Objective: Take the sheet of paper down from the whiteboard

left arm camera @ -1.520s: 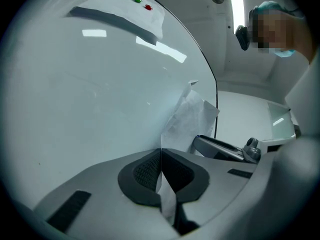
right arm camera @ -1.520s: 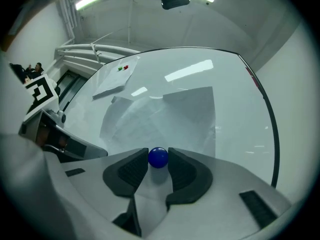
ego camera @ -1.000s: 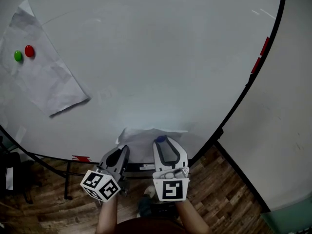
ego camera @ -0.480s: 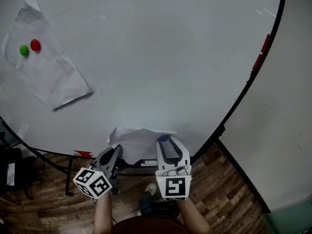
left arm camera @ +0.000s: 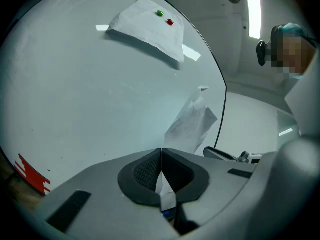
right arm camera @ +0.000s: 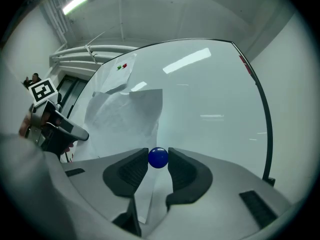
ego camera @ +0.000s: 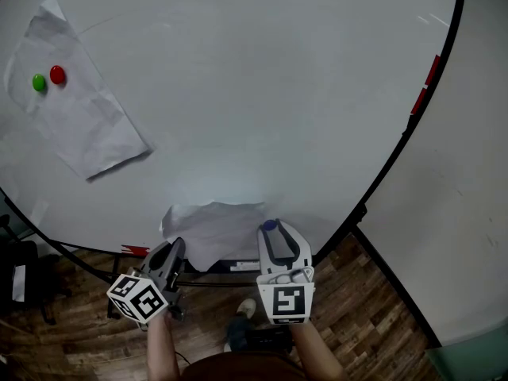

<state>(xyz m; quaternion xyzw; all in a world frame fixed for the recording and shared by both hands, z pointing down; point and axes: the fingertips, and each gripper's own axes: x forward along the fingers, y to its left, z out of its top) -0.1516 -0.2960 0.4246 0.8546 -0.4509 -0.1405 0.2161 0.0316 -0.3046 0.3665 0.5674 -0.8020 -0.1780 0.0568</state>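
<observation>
A creased white sheet [ego camera: 213, 227] hangs loose off the low part of the whiteboard [ego camera: 270, 94]. One edge of it is pinched in my left gripper [ego camera: 175, 249], which is shut on it. In the left gripper view the paper [left arm camera: 192, 123] runs out from between the closed pads of that gripper [left arm camera: 161, 159]. My right gripper [ego camera: 270, 230], just right of the sheet, is shut on a blue ball magnet [right arm camera: 158, 157] at its fingertips. The right gripper view shows the sheet [right arm camera: 127, 115] curling away from the board.
A second sheet [ego camera: 83, 121] stays on the board at upper left under a green magnet [ego camera: 38, 82] and a red one [ego camera: 57, 75]. The board's black frame [ego camera: 413, 125] curves down the right. A tray [ego camera: 238, 267] and wooden floor [ego camera: 373, 324] lie below.
My left gripper has drawn leftward and slightly down, pulling the loose sheet left along the board's bottom. The right gripper with the blue magnet has stayed put.
</observation>
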